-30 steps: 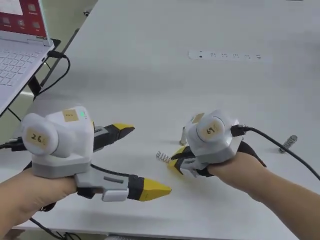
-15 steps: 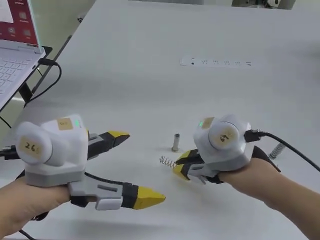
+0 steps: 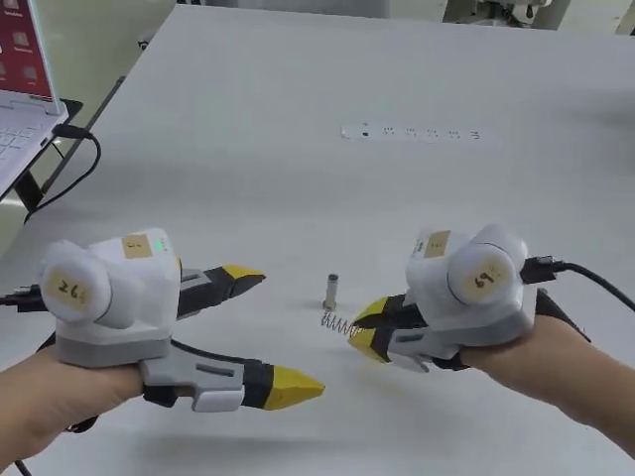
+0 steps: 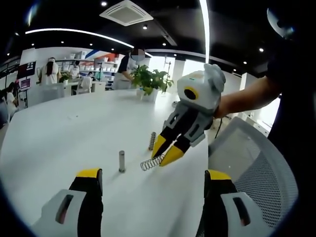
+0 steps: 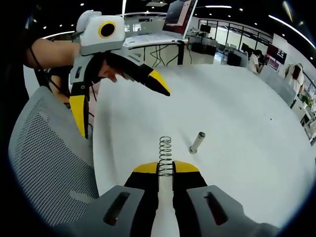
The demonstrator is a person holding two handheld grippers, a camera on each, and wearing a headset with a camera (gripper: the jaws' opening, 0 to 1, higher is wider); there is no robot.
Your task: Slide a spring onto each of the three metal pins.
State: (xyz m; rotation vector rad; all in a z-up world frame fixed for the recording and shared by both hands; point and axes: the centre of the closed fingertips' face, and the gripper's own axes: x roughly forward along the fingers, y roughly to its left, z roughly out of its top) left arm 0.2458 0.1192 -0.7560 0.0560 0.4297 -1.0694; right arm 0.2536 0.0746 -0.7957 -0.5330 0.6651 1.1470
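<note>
Right gripper view: fingers of the right gripper [image 5: 166, 168] clamp one end of a spring [image 5: 165, 147], free end forward, likely to thread the upright pin [image 5: 197, 142] nearby on the desk [image 5: 232, 108] (left gripper [image 3: 290, 328] hangs with fingers spread wide, holding nothing).

Spring [image 3: 335, 321] sticks out from between right tool [image 3: 365, 327] tips, pinched there. Pin [image 3: 331, 292] stands upright on desk [image 3: 298, 178], just beside spring's free end, ahead of right tool. Left tool [image 3: 290, 328] faces both from the left, apart. Power strip [image 3: 417, 132] lies far behind both tools. Laptop [image 3: 20, 89] sits far left of left tool.
</note>
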